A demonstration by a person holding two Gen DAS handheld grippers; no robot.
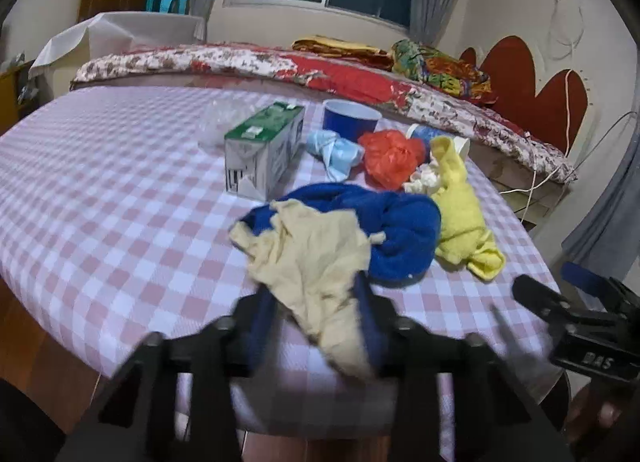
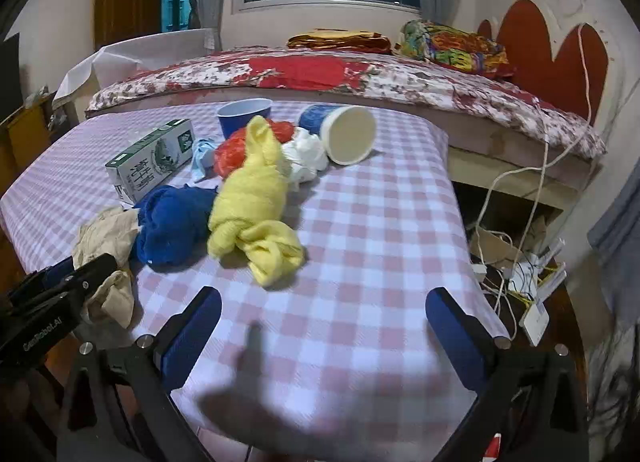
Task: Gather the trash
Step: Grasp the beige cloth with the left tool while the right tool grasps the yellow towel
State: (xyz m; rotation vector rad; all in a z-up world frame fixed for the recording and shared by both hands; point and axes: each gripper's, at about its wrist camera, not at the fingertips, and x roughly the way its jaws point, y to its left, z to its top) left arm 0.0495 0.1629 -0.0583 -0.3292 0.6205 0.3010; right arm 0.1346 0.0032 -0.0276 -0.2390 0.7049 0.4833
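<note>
1. Left wrist view: left claw (image 1: 316, 326) clenched on the beige crumpled cloth (image 1: 316, 258) at the near edge of the checked worktop (image 1: 100, 182); its blue pads pinch the lower folds, likely so the whole rag lifts in one go. The blue cloth (image 1: 400, 230) lies touching it behind, the yellow cloth (image 1: 460, 218) just right. Further back: milk carton (image 1: 262, 150) lying on its side, blue cup (image 1: 350, 120) upright, orange plastic bag (image 1: 390, 158), and a light blue wad (image 1: 334, 150) between carton and bag.
2. Right wrist view: right claw (image 2: 324, 338) released, jaws wide, nothing between them, hanging over bare worktop in front of the yellow cloth, probably lined up as the next pick. A tipped paper cup (image 2: 344, 132) lies on its side beside white crumpled paper (image 2: 306, 156). No bin in view.
</note>
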